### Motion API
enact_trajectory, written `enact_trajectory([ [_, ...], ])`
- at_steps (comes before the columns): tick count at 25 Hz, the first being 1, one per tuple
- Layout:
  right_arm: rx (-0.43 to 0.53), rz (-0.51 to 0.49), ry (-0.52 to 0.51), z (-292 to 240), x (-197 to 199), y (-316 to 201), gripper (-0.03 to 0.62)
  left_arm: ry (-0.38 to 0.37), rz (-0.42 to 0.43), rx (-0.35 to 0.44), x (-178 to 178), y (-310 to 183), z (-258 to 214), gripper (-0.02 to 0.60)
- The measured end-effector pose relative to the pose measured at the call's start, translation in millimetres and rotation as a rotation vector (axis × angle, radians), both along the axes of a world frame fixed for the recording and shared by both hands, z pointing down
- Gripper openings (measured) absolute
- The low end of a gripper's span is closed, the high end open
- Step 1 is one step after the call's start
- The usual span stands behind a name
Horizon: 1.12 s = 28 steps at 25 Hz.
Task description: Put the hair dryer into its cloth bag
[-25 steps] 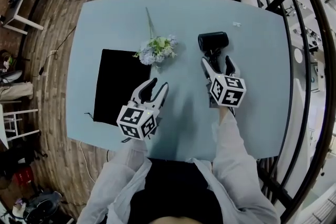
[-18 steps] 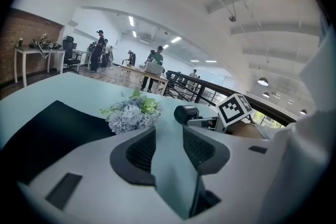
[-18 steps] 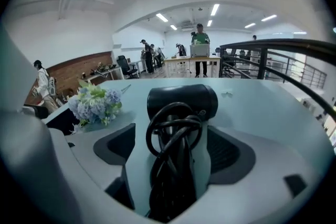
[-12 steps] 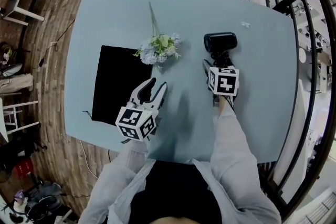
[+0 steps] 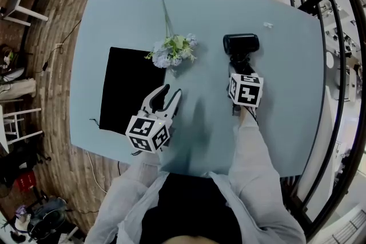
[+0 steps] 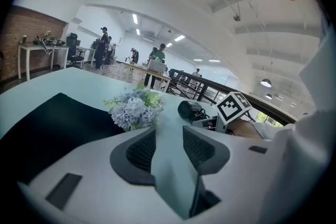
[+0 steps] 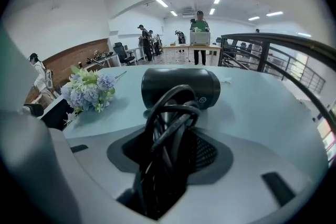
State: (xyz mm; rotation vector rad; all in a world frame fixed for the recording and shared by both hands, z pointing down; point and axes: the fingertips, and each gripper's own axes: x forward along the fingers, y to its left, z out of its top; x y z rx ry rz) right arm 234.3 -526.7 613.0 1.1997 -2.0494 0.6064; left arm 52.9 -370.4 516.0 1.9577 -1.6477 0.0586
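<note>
The right tool (image 7: pixel 170 147) has just been closing — its jaws now clamp the hair dryer (image 5: pixel 241 43) and its coiled cord (image 7: pixel 169 110). The left tool (image 5: pixel 167 94) hangs open and empty beside the cloth bag (image 5: pixel 128 88) on the desk (image 5: pixel 286 66).

1. Left tongs (image 5: pixel 173 92): I hold them tilted slightly downward, jaws apart, nothing between them.
2. Right tongs (image 7: pixel 169 144): pitched steeply down. The jaws have just been closing and press on the cord-wrapped handle of the hair dryer (image 7: pixel 181 86).
3. Forearms: both in pale sleeves, reaching forward from my torso, the right farther.
</note>
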Motion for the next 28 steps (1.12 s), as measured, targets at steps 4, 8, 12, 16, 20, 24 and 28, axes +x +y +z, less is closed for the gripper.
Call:
enact_trajectory([
  [4, 0.018, 0.004, -0.029, -3.2, 1.1, -1.5, 0.195, -0.004, 0.001, 0.0, 0.8, 5.3, -0.4, 0.173],
  [8, 0.056, 0.052, -0.072, -7.5, 9.4, -0.6, 0.192, -0.006, 0.001, 0.002, 1.9, 13.3, -1.8, 0.173],
  [12, 0.116, 0.06, -0.086, -18.6, 14.0, 4.5, 0.193, -0.005, 0.001, 0.019, 0.2, 20.3, -9.9, 0.173],
  [16, 0.119, 0.071, -0.107, -29.4, 16.4, 32.3, 0.193, -0.008, 0.015, 0.025, -6.3, 31.3, -13.0, 0.173],
  [20, 0.154, 0.077, -0.106, -47.1, 15.1, 54.9, 0.193, -0.004, 0.044, 0.043, -13.5, 41.5, -17.9, 0.173],
  [24, 0.175, 0.084, -0.096, -64.4, 13.4, 78.8, 0.193, -0.003, 0.076, 0.064, -20.1, 54.7, -28.3, 0.173],
  [28, 0.201, 0.085, -0.079, -83.8, 13.1, 104.2, 0.193, 0.004, 0.088, 0.1, -32.6, 72.3, -43.7, 0.173],
])
